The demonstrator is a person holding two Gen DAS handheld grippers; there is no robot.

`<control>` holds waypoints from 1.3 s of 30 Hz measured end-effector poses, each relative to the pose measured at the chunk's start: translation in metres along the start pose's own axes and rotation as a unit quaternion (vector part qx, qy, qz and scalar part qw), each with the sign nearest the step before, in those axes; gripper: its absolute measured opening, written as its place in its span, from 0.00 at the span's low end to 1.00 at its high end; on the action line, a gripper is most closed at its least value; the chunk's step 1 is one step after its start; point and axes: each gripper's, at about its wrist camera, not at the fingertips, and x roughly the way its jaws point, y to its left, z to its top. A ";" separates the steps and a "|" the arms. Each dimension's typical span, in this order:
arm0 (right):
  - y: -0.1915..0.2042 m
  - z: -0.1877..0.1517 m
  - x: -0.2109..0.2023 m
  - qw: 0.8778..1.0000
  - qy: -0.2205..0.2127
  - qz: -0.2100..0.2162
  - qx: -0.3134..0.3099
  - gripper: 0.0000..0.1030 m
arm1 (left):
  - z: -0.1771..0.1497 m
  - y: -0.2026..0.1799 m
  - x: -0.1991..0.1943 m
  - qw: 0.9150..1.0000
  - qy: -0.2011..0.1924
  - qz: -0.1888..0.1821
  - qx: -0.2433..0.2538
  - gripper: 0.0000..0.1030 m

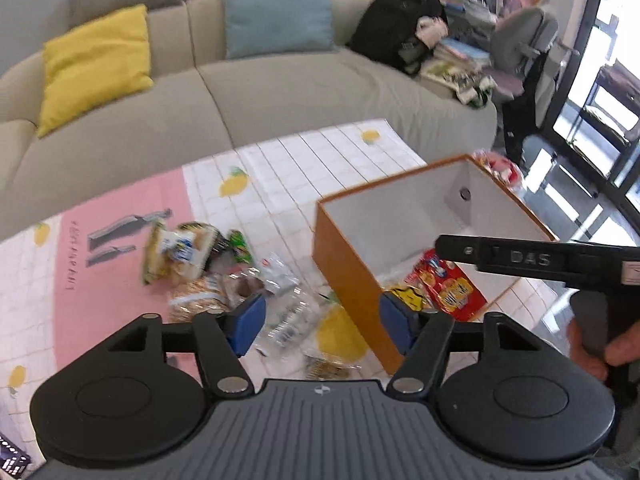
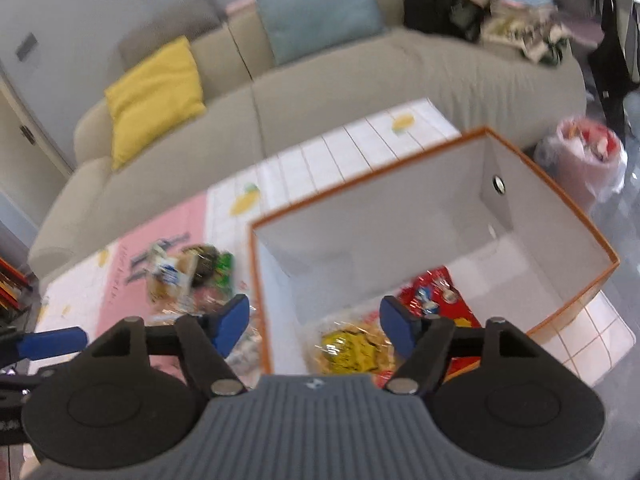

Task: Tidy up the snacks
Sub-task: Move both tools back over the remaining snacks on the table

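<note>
Both your left hand-held gripper (image 1: 322,326) and right hand-held gripper (image 2: 314,326) are open and hold nothing; snack bags (image 2: 348,348) lie in the orange box (image 2: 552,304).

Orange box (image 2: 432,216) (red and yellow packets inside) under parted, empty jaws.

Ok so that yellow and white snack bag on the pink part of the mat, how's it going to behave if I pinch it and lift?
The yellow and white snack bag looks like crinkly film, so it will probably flex and sag rather than stay stiff. It seems puffy, so likely light for its size. The glossy wrapper may slip between the pads, and neighbouring packets touching it could shift.
</note>
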 end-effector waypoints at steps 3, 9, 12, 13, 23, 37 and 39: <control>0.021 -0.008 -0.021 0.999 -0.040 0.009 -0.018 0.69 | -0.009 0.008 -0.015 1.000 -0.022 0.016 0.004 0.70; 0.060 -0.038 -0.045 0.994 -0.083 0.032 -0.064 0.69 | -0.038 0.026 -0.033 0.999 -0.043 0.033 -0.007 0.70; 0.077 -0.059 -0.049 0.990 -0.096 0.028 -0.100 0.69 | -0.055 0.032 -0.039 0.998 -0.057 0.037 -0.015 0.70; 0.081 -0.067 -0.050 0.988 -0.099 0.025 -0.112 0.69 | -0.059 0.035 -0.040 0.998 -0.058 0.035 -0.019 0.70; 0.115 -0.120 -0.032 0.978 -0.082 0.011 -0.192 0.69 | -0.093 0.062 -0.023 0.996 -0.022 0.049 -0.066 0.70; 0.125 -0.146 0.041 0.967 -0.026 -0.024 -0.254 0.68 | -0.112 0.091 0.026 0.993 0.021 0.067 -0.098 0.84; 0.124 -0.146 0.054 0.965 -0.018 -0.032 -0.258 0.68 | -0.111 0.094 0.032 0.992 0.025 0.065 -0.103 0.84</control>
